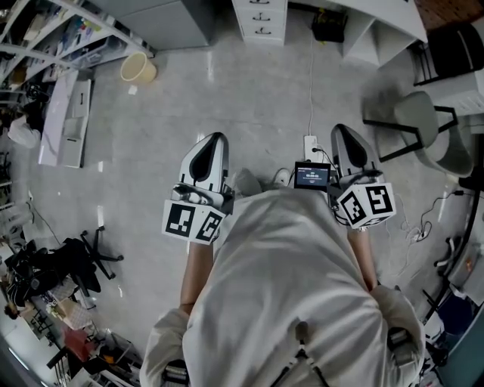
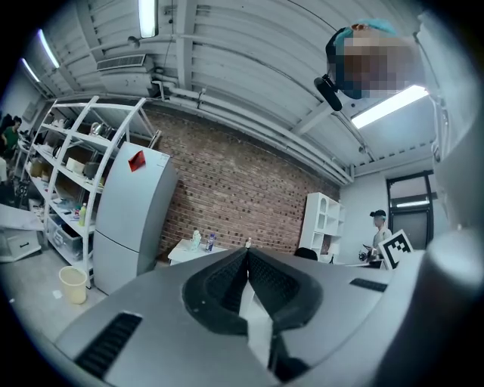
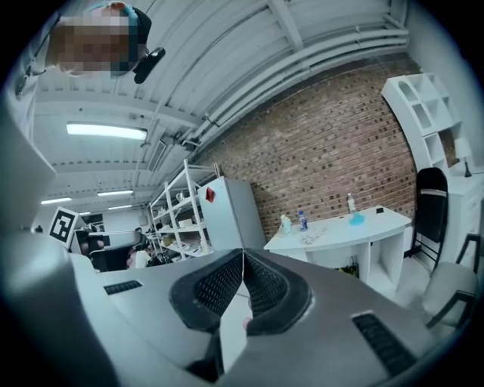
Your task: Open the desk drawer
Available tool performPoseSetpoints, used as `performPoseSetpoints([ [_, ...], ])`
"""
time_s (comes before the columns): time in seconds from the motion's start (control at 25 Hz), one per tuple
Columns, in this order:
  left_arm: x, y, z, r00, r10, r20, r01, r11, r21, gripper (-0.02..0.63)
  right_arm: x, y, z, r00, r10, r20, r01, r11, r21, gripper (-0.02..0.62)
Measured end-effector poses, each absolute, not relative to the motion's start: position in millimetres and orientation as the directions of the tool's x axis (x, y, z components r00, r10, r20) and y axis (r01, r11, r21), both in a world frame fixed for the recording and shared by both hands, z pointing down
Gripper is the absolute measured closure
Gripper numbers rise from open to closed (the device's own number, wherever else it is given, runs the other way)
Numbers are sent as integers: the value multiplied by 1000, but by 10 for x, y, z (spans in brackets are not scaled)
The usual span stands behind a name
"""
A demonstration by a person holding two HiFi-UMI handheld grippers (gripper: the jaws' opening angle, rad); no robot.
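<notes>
A white drawer unit (image 1: 259, 18) with dark handles stands at the far end of the floor, beside the white desk (image 1: 376, 24). Both grippers are held level in front of the person's body, well short of it. My left gripper (image 1: 215, 138) is shut with nothing between its jaws; in the left gripper view its tips (image 2: 247, 250) meet against a distant brick wall. My right gripper (image 1: 340, 129) is also shut and empty, its tips (image 3: 243, 254) closed. The right gripper view shows the white desk (image 3: 355, 230) with bottles on top, far off.
A grey fridge (image 2: 130, 219), metal shelving (image 2: 64, 162) and a cream bucket (image 1: 138, 68) lie to the left. A grey chair (image 1: 423, 121) and a black chair (image 3: 431, 202) stand to the right. A power strip (image 1: 311, 143) and cable lie on the floor ahead.
</notes>
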State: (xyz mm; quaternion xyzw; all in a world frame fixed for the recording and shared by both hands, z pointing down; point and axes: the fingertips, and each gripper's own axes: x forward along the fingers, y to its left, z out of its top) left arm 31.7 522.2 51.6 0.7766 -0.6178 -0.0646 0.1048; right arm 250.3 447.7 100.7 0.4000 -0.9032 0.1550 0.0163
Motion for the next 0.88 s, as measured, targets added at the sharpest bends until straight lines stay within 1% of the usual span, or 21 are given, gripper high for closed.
performPoseSetpoints([
  [0.28,210,5046,570,192,-981,33,-951,-178,251,597,2516,4304,1007,-681,-714,160,-727,632,-269,569],
  [0.48,41,4735,629,200,-980,19,-947,-188,260,597,2417,4002,1046,-661,-730,174,-746,616,-253,568],
  [0.72,-388,4224,682,221,-975,23,-932,-204,299,597,2026,3574,948,-639,-745,192,-767,597,-236,568],
  [0.88,-628,3827,661,266,-964,9,-919,-251,303,597,1776,3241,885,-607,-771,192,-792,568,-225,568],
])
